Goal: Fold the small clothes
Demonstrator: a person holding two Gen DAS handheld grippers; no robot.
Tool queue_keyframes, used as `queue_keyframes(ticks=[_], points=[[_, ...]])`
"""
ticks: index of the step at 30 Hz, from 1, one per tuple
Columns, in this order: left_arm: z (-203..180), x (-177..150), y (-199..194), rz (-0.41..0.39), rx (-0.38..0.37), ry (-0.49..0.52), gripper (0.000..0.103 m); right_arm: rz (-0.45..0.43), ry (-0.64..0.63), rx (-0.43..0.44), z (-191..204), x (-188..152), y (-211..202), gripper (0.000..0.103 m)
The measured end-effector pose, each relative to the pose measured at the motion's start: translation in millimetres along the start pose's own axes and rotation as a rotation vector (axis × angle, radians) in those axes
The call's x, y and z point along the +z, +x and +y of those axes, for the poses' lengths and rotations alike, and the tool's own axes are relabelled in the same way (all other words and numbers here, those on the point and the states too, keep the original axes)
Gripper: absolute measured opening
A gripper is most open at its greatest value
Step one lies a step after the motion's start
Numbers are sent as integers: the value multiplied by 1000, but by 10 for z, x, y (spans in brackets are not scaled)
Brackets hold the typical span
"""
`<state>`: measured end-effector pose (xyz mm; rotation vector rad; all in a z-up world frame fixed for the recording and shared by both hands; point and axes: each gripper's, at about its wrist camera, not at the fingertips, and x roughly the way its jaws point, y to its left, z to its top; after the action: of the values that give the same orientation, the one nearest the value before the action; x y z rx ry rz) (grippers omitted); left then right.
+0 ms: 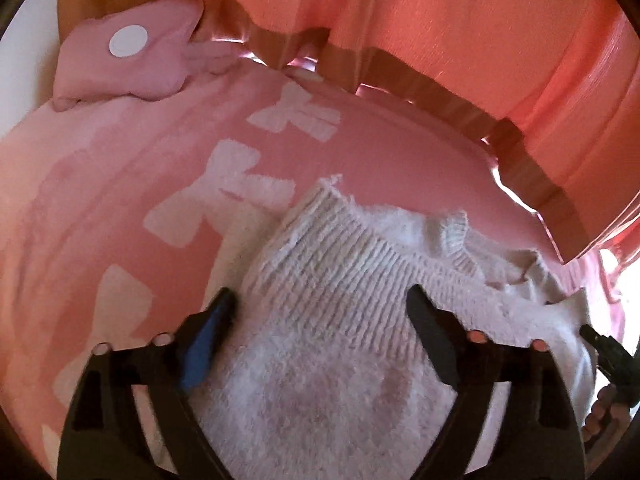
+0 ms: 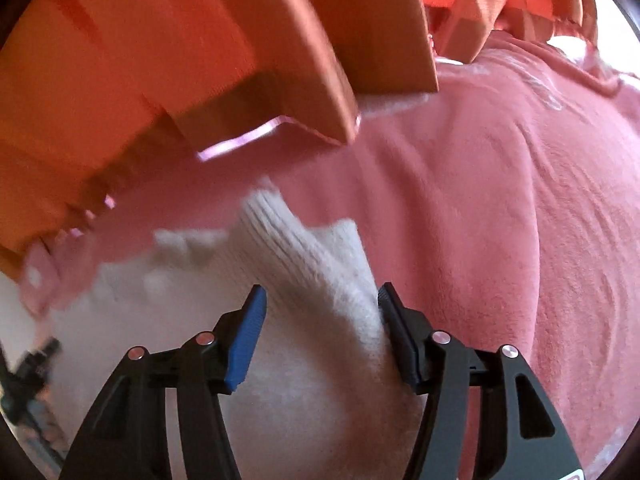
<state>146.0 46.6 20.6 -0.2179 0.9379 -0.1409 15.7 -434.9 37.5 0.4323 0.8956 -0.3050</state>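
Observation:
A small white knitted sweater (image 1: 320,360) lies on a pink blanket (image 1: 120,200). In the left wrist view its ribbed band runs up to a corner at the upper left. My left gripper (image 1: 320,294) hovers over that ribbed part, jaws wide apart, pads clear of the knit. In the right wrist view a ribbed sleeve of the sweater (image 2: 296,248) runs up between the fingers of my right gripper (image 2: 322,292). The right black pad (image 2: 400,336) touches the sleeve's edge, while the blue pad (image 2: 244,344) stands clear. The right gripper is open.
The blanket carries white bow shapes (image 1: 240,184). A pink cushion (image 1: 132,52) with a white dot lies at the far left. Orange curtains (image 1: 480,20) and a shiny edge (image 1: 400,76) bound the far side. A hand (image 1: 600,412) shows at the right edge.

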Motion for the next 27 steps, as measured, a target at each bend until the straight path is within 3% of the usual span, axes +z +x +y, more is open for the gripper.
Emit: queue_keyframes(ticks=[1, 2, 3, 4, 5, 7, 8, 9, 12, 14, 16, 18, 19, 22, 25, 27], points=[[-16, 5, 15, -1, 6, 21, 40, -10, -10, -9, 1, -13, 5, 28], [-28, 18, 27, 3, 4, 36, 16, -39, -15, -12, 14, 0, -53, 13], [-27, 32, -6, -8, -5, 38, 14, -63, -7, 5, 16, 14, -127, 10], [-13, 61, -89, -44, -20, 22, 10, -121, 30, 85, -12, 48, -285, 8], [-9, 92, -153, -68, -35, 15, 9, -179, 77, 198, -62, 83, -453, 8], [3, 170, -329, -142, -51, 6, 9, -255, 118, 301, -118, 107, -620, 8], [8, 185, -331, -151, -46, 14, 9, -261, 113, 274, -118, 119, -607, 8], [11, 187, -287, -143, -35, 24, 9, -199, 93, 171, -104, 126, -421, 8], [84, 130, 52, -45, 20, 19, 9, -21, 113, 27, -151, 46, 74, 8], [106, 147, 52, -54, 12, 3, 9, -60, 130, 58, -145, 69, -32, 8], [90, 190, -43, -94, -2, 11, 10, -153, 113, 116, -116, 121, -230, 8], [92, 185, -4, -88, 22, 25, 10, -109, 80, 43, -99, 108, -86, 8], [120, 165, 92, -55, 33, 20, 10, -17, 83, 4, -128, 73, 132, 8], [165, 140, 198, -37, 50, 11, 12, -25, 54, -7, -116, 109, 125, 8], [103, 150, 49, -51, 76, 22, 16, -94, 105, 25, -70, 131, -138, 13], [-37, 130, -256, -125, 89, 50, 15, -172, 79, 99, 94, 105, -403, 16]])
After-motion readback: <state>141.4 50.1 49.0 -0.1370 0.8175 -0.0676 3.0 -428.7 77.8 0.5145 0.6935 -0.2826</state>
